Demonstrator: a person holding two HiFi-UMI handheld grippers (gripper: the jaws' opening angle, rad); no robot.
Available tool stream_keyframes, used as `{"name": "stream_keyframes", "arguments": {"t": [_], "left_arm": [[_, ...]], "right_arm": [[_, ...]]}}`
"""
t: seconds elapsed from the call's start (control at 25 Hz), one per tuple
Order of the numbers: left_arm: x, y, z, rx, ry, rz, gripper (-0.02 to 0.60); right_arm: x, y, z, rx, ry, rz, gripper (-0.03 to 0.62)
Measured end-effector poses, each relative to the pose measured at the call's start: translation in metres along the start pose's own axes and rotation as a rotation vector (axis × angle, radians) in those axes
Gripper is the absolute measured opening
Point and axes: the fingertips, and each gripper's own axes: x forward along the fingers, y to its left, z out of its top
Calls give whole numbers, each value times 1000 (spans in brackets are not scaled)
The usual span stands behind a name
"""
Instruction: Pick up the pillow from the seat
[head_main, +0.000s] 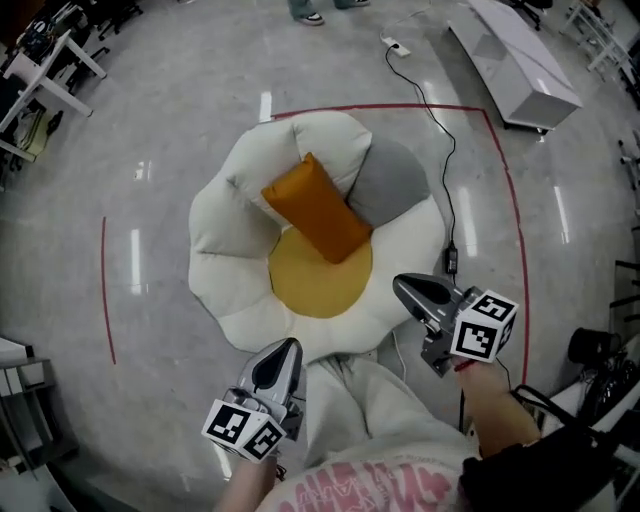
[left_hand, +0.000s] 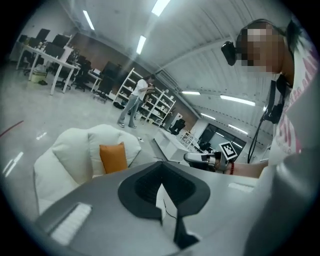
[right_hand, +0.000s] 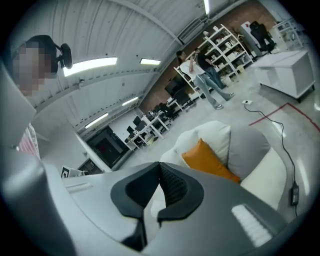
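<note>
Orange pillow (head_main: 315, 208) lies on the seat (head_main: 215, 225), a white flower-shaped floor cushion. It runs slantwise from upper left to lower right in the head view. Its lower end rests on the yellow centre (head_main: 320, 285) and its upper end is propped against the white back petals.

At the far left a red tape line (head_main: 105, 290) marks the pale floor (head_main: 150, 130), well apart from the seat. Next comes the left gripper (head_main: 288, 348), near the seat's front edge and pointing toward it. Its jaws are pressed together with nothing between them, and it is clear of the pillow. The person's light trousers (head_main: 355, 400) show between the two grippers.

Just right of the pillow is a grey petal (head_main: 392, 180) of the seat. The right gripper (head_main: 403, 288) hovers over the seat's right front edge. It too is clenched and empty, and it is apart from the pillow.

Farther right, a black cable (head_main: 448, 190) trails down the floor beside the seat. A white cabinet (head_main: 520, 65) stands at the upper right, beyond the tape.
</note>
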Motion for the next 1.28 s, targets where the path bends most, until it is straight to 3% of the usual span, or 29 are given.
{"name": "stream_keyframes", "arguments": {"t": [0.16,0.36,0.56,0.68,0.8,0.84,0.88,0.92,1.0,1.04,1.12,1.24,1.28], "left_arm": [[43,60,-36,-59,45,17,15],[87,119,-105,-61,148,-3,15],[141,161,-136,-26,95,-12,15],[132,180,-133,-19,21,-4,14],[81,202,-127,-37,-59,19,11],[70,205,-126,-48,-87,24,32],[64,206,-125,-66,-121,26,110],[62,204,-123,-95,-159,25,149],[68,197,-120,-164,-235,13,221],[72,192,-121,-189,-258,0,227],[83,187,-124,-199,-277,-19,246],[91,194,-123,-221,-337,-4,331],[91,195,-120,-240,-373,2,356]], "right_arm": [[36,-60,-32,56,17,-59,5],[75,-130,-84,153,16,-122,6],[96,-194,-122,268,-71,-146,6],[108,-187,-148,346,-125,-120,6],[130,-142,-170,404,-191,-48,6],[134,-131,-174,417,-222,-28,6],[135,-125,-175,429,-254,-17,6],[135,-123,-175,440,-285,-13,11],[131,-126,-175,466,-327,-15,79],[130,-128,-175,483,-338,-16,123],[130,-132,-176,503,-346,0,142],[130,-138,-181,516,-350,21,281],[128,-140,-182,529,-363,21,290]]}}
